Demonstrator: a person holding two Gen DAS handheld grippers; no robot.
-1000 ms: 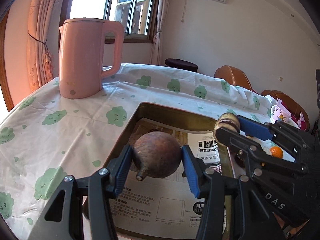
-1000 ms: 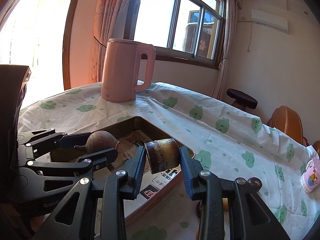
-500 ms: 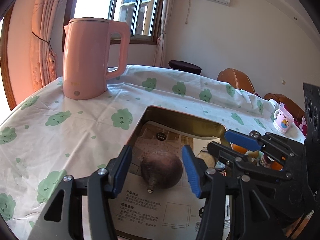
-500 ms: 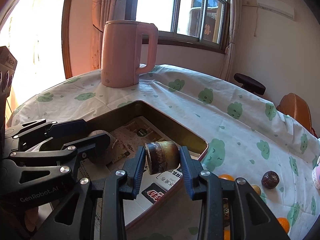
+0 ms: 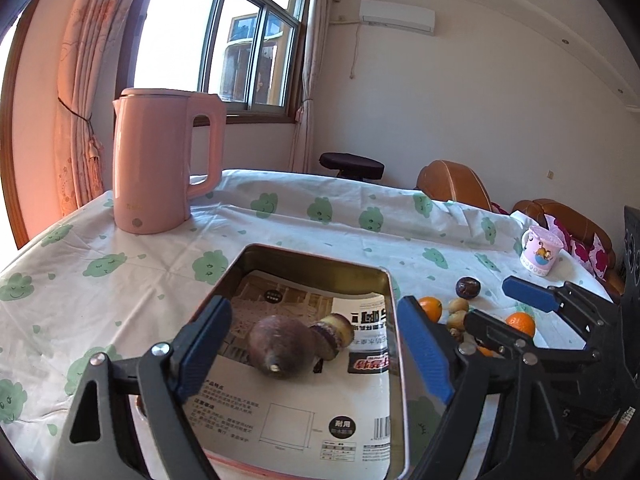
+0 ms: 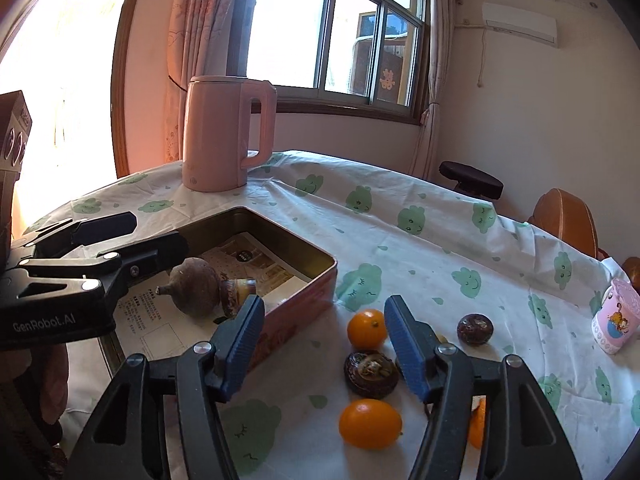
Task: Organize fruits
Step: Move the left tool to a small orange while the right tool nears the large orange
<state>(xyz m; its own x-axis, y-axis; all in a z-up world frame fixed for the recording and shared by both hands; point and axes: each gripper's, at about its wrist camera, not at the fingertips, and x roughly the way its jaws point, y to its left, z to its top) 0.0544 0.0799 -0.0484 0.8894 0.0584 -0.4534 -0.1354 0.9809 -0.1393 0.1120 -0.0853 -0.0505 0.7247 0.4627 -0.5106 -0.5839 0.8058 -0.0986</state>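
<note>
Left tool (image 5: 312,344) stood released above tin box (image 5: 394,344), jaws just opened, nothing gripped; round brown fruit (image 5: 278,346) lay on printed sheet inside box, touching smaller cut-ended fruit (image 5: 334,334). Right tool (image 6: 322,344) likewise released, jaws just opened, empty, over desk (image 6: 440,240) beside box. Oranges (image 6: 366,328), dark wrinkled fruit (image 6: 475,329) and another dark fruit (image 6: 370,368) lay on clouded cloth near right tool. Pink kettle (image 5: 160,164) stood beyond box; pink cup (image 6: 614,326) at desk's far right.
</note>
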